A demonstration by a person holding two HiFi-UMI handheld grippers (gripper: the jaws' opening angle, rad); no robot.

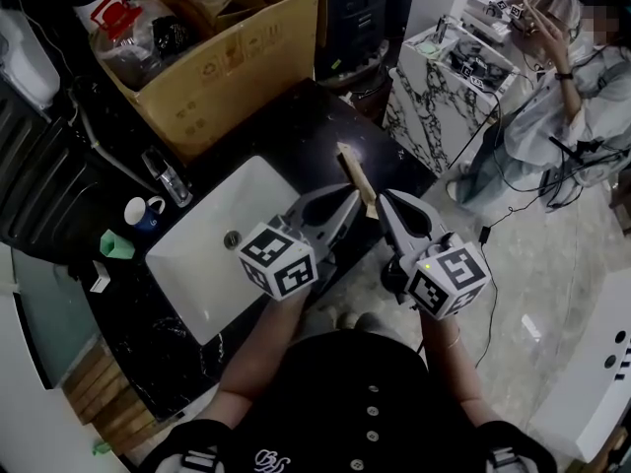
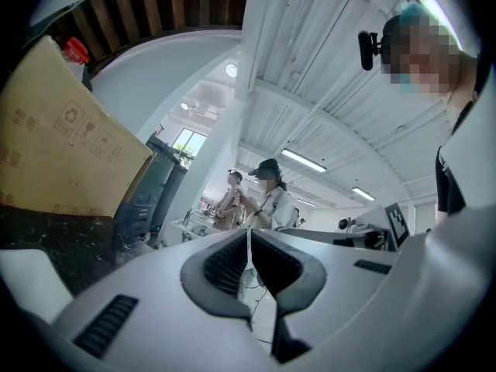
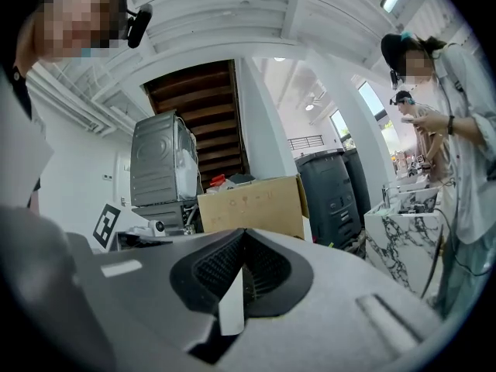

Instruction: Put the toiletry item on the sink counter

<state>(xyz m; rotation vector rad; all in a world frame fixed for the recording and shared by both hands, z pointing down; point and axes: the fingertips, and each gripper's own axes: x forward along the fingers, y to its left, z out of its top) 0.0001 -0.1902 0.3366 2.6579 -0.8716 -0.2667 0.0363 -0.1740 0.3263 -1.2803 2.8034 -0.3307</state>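
Observation:
A flat, light wooden toiletry piece (image 1: pixel 357 177) stands nearly upright over the black sink counter (image 1: pixel 296 131), just right of the white basin (image 1: pixel 212 269). My right gripper (image 1: pixel 383 202) is shut on its lower end. In the right gripper view it shows as a thin pale strip (image 3: pixel 232 304) pinched between the ribbed pads of my right gripper (image 3: pixel 242 266). My left gripper (image 1: pixel 350 205) is beside it on the left, tip close to the piece. In the left gripper view my left gripper (image 2: pixel 248 254) has its jaws shut, with only a thin pale line between them.
A big cardboard box (image 1: pixel 227 52) full of items sits at the counter's back. A faucet (image 1: pixel 168 177), a blue mug (image 1: pixel 145 212) and a green item (image 1: pixel 116 246) stand left of the basin. A marble-patterned stand (image 1: pixel 434 92) and a person (image 1: pixel 557 97) are at the right.

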